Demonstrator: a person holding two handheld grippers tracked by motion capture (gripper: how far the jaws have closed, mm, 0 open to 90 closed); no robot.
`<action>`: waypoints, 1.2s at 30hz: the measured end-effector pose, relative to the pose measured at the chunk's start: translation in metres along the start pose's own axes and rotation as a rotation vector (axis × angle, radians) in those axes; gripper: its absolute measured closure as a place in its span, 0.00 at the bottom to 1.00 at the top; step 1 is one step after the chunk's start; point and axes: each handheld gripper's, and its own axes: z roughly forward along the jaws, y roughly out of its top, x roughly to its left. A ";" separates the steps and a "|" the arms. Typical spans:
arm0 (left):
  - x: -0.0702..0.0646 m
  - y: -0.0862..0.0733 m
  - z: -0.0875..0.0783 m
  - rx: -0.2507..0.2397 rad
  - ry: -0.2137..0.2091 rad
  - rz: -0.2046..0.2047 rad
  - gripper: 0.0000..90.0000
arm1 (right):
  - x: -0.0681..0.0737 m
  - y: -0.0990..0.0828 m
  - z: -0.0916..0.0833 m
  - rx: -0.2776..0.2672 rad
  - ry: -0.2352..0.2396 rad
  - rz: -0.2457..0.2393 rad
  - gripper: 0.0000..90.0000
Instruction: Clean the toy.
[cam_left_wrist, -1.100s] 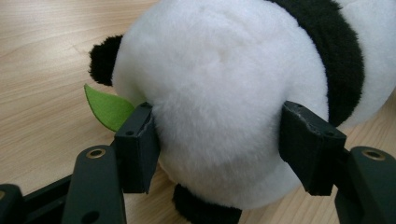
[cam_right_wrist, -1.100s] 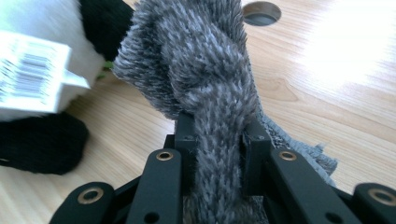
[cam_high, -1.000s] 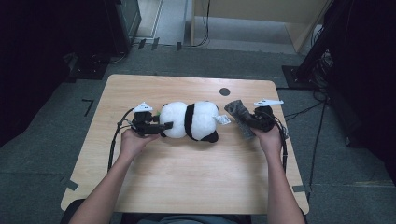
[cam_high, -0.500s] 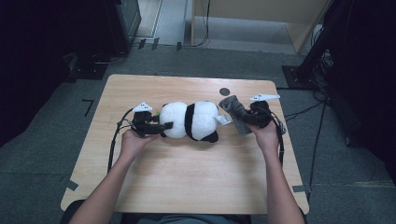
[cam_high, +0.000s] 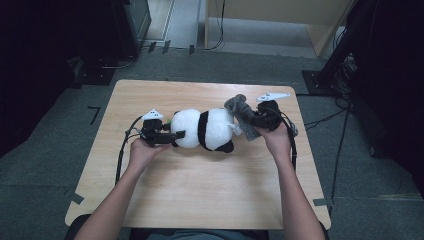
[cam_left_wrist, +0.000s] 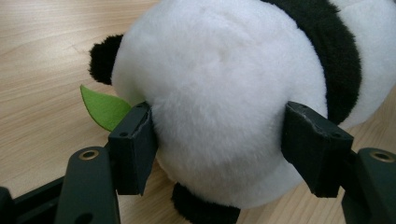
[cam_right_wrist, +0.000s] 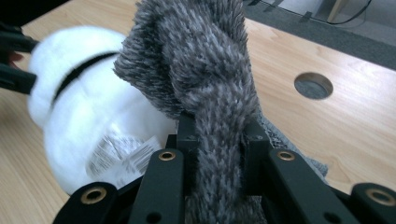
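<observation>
A black-and-white panda plush (cam_high: 205, 129) lies on its side in the middle of the wooden table (cam_high: 200, 190). My left gripper (cam_high: 175, 136) is at its left end. In the left gripper view both pads press into the plush's round white fur (cam_left_wrist: 219, 93), so my left gripper (cam_left_wrist: 224, 149) is shut on it. A green felt leaf (cam_left_wrist: 105, 107) pokes out beside the left pad. My right gripper (cam_high: 250, 122) is raised at the plush's right end, shut on a grey fuzzy cloth (cam_high: 240, 110). In the right gripper view the cloth (cam_right_wrist: 205, 70) stands bunched above the jaws of my right gripper (cam_right_wrist: 218, 140).
A white label (cam_right_wrist: 123, 156) hangs from the panda's near end (cam_right_wrist: 93, 116). A round cable hole (cam_right_wrist: 313, 85) sits in the tabletop behind the cloth. Cables trail from both grippers over the table edges. Dark equipment stands on the floor around the table.
My right gripper has lifted and moved left with the grey cloth, bringing it up against the panda's right end. The left gripper and the panda have stayed put.
</observation>
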 end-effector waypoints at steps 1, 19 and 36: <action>0.000 0.000 0.000 0.000 0.001 0.001 0.35 | 0.002 0.004 0.000 -0.002 -0.001 -0.009 0.84; -0.004 0.002 -0.001 -0.004 0.009 -0.020 0.43 | 0.042 0.073 0.026 0.023 0.051 -0.114 0.84; -0.005 0.002 -0.002 0.008 0.013 -0.014 0.45 | 0.076 0.113 0.104 0.102 0.111 -0.223 0.84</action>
